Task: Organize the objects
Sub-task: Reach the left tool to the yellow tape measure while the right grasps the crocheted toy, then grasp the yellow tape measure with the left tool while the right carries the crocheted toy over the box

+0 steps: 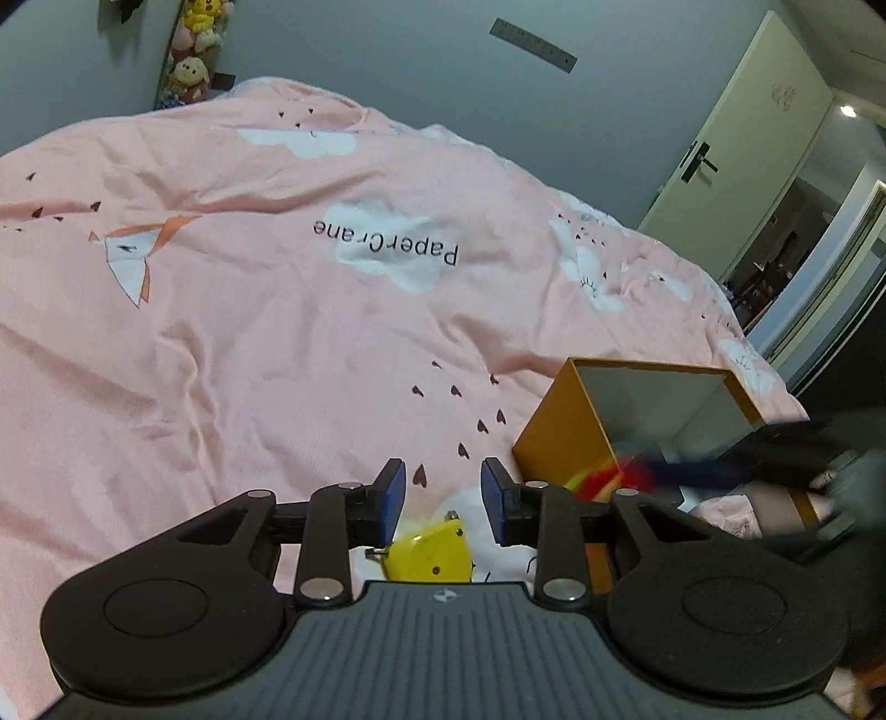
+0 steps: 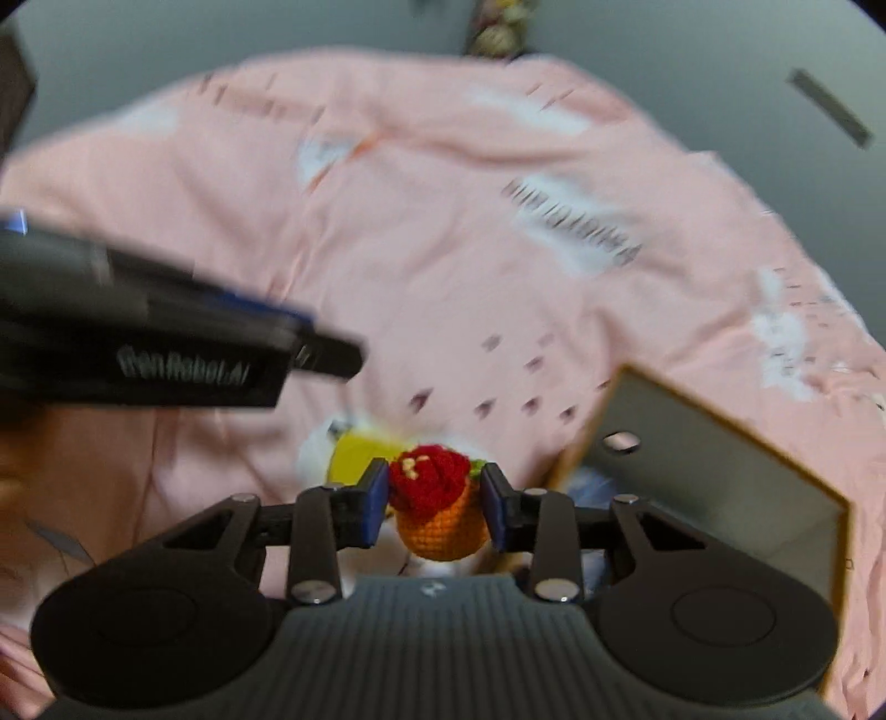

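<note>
A crocheted flower [image 2: 434,501], red bloom above an orange knitted pot with a trace of green at the rim, sits between the two blue-padded fingers of the right gripper [image 2: 433,507]. Both pads press against its sides, so the fingers are pinching the flower and it is lifted clear of the bedding. In the left wrist view the same flower [image 1: 606,479] appears only as a blurred red and yellow streak at the mouth of the box, with the right gripper [image 1: 775,465] smeared behind it.

Just beyond the flower, lying on the bed, is a yellow toy [image 2: 360,457]; its shape is blurred here. In the left wrist view the yellow toy [image 1: 429,556] lies directly below the left gripper [image 1: 442,495], whose fingers are spread apart with nothing between them. The toy is not touched by either pad.

To the right stands an open cardboard box [image 2: 736,487], orange-brown outside and grey inside, tipped so that its opening faces the cameras. A round hole shows in its inner wall. The left wrist view shows the box [image 1: 559,432] resting on the bed near the edge.

All of this rests on a pink bedspread [image 1: 249,343] printed with white clouds, small dark hearts and the words "PaperCrane". Stuffed toys [image 1: 191,55] hang against the grey wall [image 1: 387,50] at the far corner, and an open door [image 1: 736,160] stands at the right.
</note>
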The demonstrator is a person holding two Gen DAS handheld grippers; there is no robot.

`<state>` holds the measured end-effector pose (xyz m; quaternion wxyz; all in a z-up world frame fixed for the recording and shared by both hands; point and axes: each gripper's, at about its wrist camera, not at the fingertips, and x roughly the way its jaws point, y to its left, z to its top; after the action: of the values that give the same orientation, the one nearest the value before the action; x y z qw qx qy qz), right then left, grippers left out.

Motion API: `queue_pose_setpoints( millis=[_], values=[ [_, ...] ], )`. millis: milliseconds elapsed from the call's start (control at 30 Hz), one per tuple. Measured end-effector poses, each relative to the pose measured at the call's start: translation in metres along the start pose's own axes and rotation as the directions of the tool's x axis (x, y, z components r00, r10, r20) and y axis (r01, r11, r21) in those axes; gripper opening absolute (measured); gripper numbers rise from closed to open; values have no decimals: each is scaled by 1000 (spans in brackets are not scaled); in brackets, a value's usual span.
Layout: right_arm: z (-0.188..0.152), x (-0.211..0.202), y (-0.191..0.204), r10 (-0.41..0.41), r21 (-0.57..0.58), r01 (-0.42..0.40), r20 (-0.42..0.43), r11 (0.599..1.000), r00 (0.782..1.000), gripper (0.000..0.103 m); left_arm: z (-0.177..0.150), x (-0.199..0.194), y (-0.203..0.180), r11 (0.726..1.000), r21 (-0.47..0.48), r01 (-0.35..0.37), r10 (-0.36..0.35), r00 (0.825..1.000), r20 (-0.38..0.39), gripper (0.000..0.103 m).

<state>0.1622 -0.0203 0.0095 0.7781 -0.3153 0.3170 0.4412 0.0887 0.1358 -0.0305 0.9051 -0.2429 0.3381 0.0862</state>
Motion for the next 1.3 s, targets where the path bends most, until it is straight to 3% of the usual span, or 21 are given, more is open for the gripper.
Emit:
queue_pose_setpoints(
  millis=[133, 267, 400, 533, 767, 900, 967, 1100, 1300],
  values=[
    [-1, -30, -30, -86, 100, 77, 88, 992, 992, 37, -2, 13, -7, 1000, -18, 2, -3, 999, -43, 48],
    [-13, -31, -59, -173, 182, 160, 57, 970, 983, 37, -8, 30, -13, 1000, 3, 0, 0, 997, -77, 50],
    [-32, -22, -81, -192, 245, 184, 6, 952, 981, 37, -19, 48, -20, 994, 99, -50, 58, 995, -84, 51],
    [-48, -14, -96, -218, 291, 216, -29, 932, 976, 37, -27, 60, -13, 999, 50, -14, 20, 993, -118, 56],
    [-65, -4, -116, -212, 327, 217, -51, 920, 976, 38, -34, 79, -16, 995, 43, -95, 100, 986, -134, 64],
    [-68, 0, -121, -213, 334, 218, -52, 917, 976, 38, -38, 87, -8, 988, -38, -148, 136, 963, -232, 65],
    [-69, 4, -124, -219, 335, 224, -53, 915, 974, 38, -39, 83, -2, 984, -99, -147, 120, 963, -240, 65],
    [-72, 10, -132, -233, 339, 240, -62, 910, 970, 38, -42, 86, 3, 981, -126, -150, 116, 963, -245, 66],
    [-74, 21, -140, -271, 314, 275, -59, 909, 961, 38, -41, 93, -3, 985, -98, -143, 116, 963, -241, 65]
  ],
)
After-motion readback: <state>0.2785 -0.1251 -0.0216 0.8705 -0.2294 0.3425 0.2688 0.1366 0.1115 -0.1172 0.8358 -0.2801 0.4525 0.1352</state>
